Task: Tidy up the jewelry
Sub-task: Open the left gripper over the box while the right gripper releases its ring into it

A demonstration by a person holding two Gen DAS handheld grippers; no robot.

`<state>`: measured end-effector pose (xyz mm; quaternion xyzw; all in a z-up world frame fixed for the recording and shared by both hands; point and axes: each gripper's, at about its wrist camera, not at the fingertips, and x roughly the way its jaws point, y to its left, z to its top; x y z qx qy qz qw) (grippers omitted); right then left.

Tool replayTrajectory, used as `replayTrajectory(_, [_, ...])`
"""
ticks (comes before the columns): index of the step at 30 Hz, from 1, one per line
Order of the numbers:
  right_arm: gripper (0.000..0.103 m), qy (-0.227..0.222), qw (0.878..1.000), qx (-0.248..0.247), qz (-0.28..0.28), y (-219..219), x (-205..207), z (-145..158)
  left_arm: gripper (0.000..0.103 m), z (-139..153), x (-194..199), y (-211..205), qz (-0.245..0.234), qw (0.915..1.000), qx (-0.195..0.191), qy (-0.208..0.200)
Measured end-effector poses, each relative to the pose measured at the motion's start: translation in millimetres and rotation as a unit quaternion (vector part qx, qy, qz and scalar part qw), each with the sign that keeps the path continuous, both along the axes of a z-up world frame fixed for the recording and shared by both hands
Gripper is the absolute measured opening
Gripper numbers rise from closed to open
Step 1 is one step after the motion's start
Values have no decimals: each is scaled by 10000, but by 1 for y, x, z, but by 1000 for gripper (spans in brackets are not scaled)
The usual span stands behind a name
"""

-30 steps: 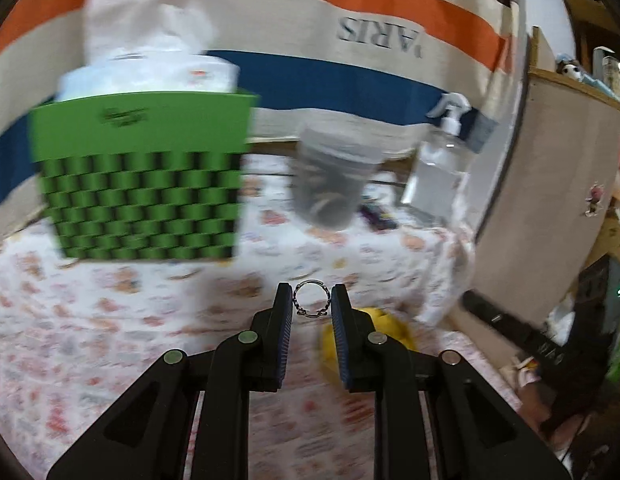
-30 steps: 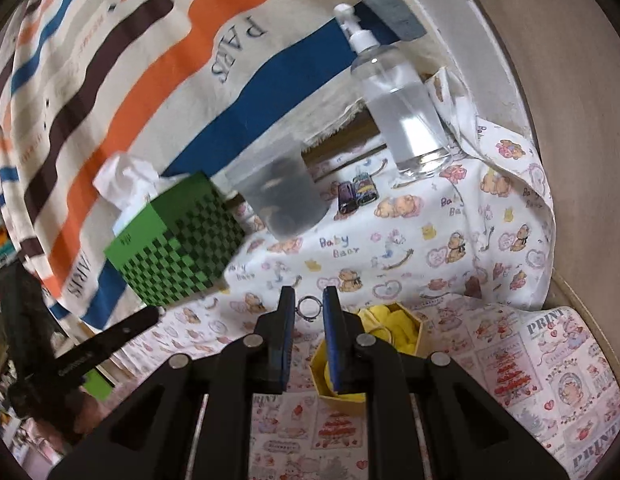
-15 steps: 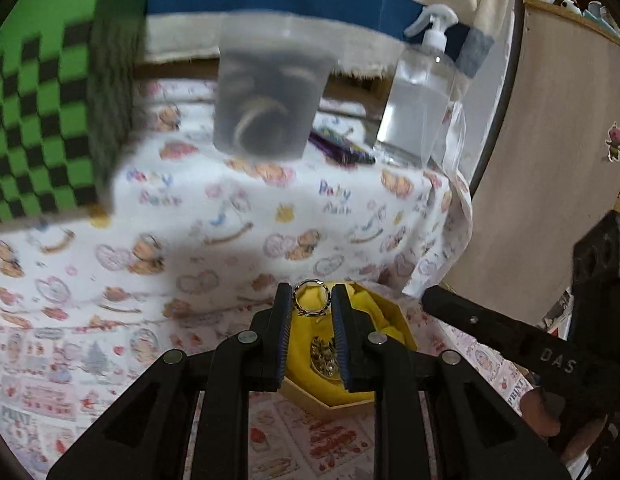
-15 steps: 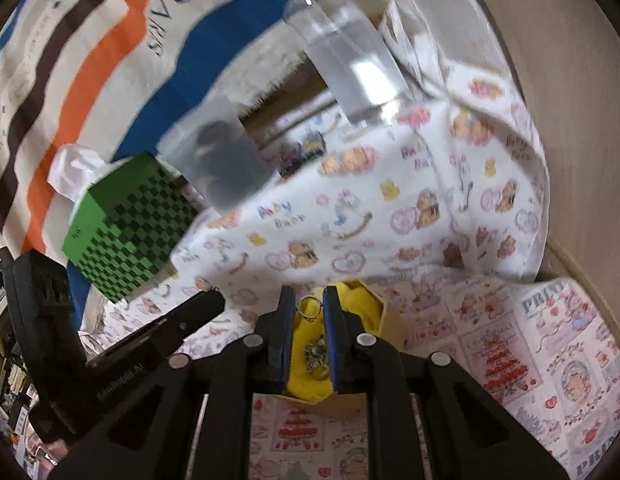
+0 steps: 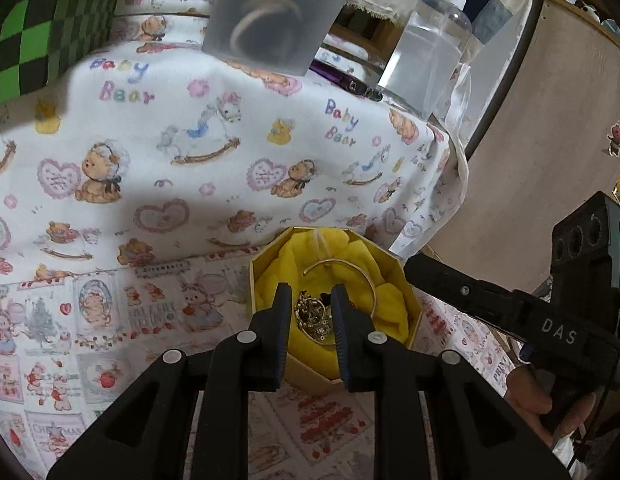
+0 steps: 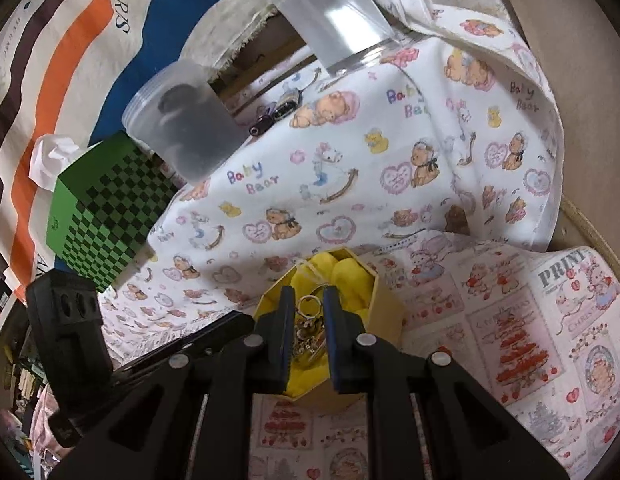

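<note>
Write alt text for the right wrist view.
The right gripper holds a ring between its fingers over a yellow-lined box of jewelry. A green checked box and plastic jar sit behind.

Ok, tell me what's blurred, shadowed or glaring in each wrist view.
Left wrist: frosted container is soft and blurred, and a shadow crosses the bear-print cloth. Right wrist: glare streaks the clear bottle, while the small ring above the yellow-lined box is sharp.
</note>
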<state>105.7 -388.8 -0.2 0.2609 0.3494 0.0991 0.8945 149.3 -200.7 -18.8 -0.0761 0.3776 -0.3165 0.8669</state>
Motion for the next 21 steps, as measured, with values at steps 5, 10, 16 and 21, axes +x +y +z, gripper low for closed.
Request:
replayTrajectory(5, [13,6,10000,26,26,0,0,-1,31,10,-6,10,195,9995,-13,-233])
replayTrajectory(10, [15,19,9999,60,102,1,1,-1,39,23,-10,19,486,9970,149,-582])
replayTrajectory(16, [20,-129,9998,-132,35,4,-4,8,46,43,-19,37,808,9919,203,-961])
replayTrajectory(21, [29,-462,9971,-604,29,16,-14,25,73,64,-41,65,1160,9831,370,-1364])
